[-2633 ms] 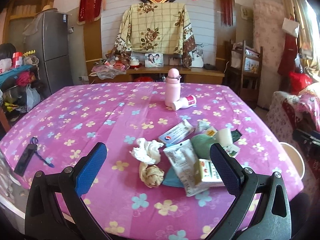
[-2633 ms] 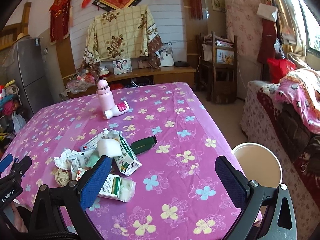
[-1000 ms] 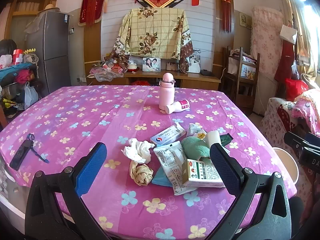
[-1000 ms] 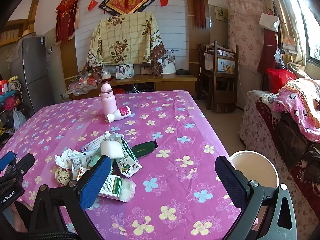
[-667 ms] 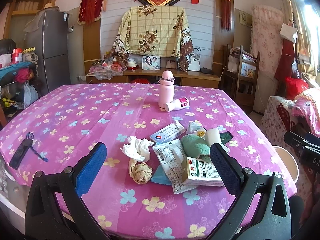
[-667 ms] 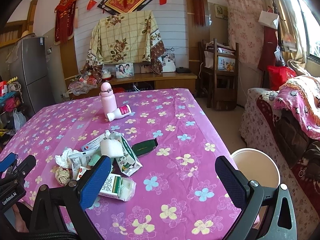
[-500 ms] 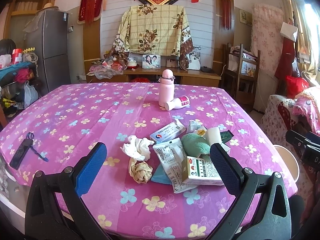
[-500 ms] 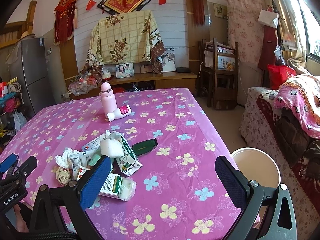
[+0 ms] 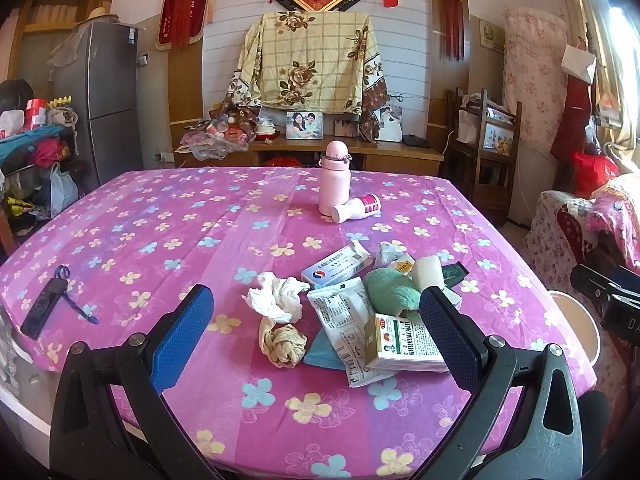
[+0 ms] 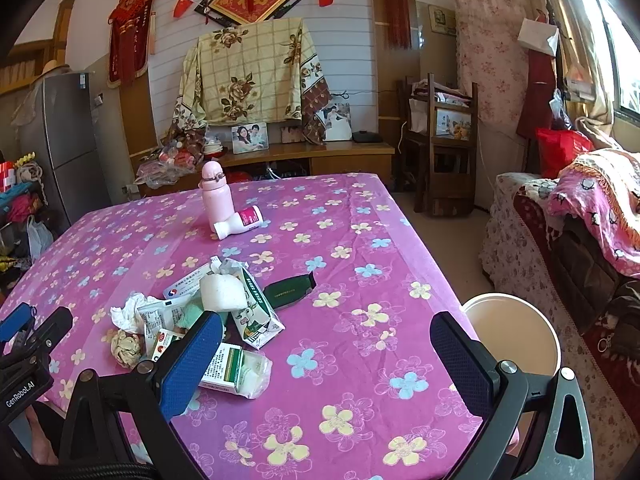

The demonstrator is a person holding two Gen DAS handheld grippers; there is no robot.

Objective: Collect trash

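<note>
Both tongs stand wide open and empty. The trash pile (image 9: pixel 360 304) lies on the surface just ahead of the left tongs (image 9: pixel 316 340), between its fingers. From the right tongs (image 10: pixel 326 360) it lies ahead-left; the bin (image 10: pixel 516 332) stands ahead-right, beside the surface. Left is judged nearer.

Ahead of me a floral cloth (image 9: pixel 310 64) hangs on the white slatted wall (image 10: pixel 352 52) above a wooden sideboard (image 9: pixel 396 156). A grey fridge (image 9: pixel 108 100) stands left; a wooden chair (image 10: pixel 444 148) and a sunlit window (image 10: pixel 628 64) are right.
</note>
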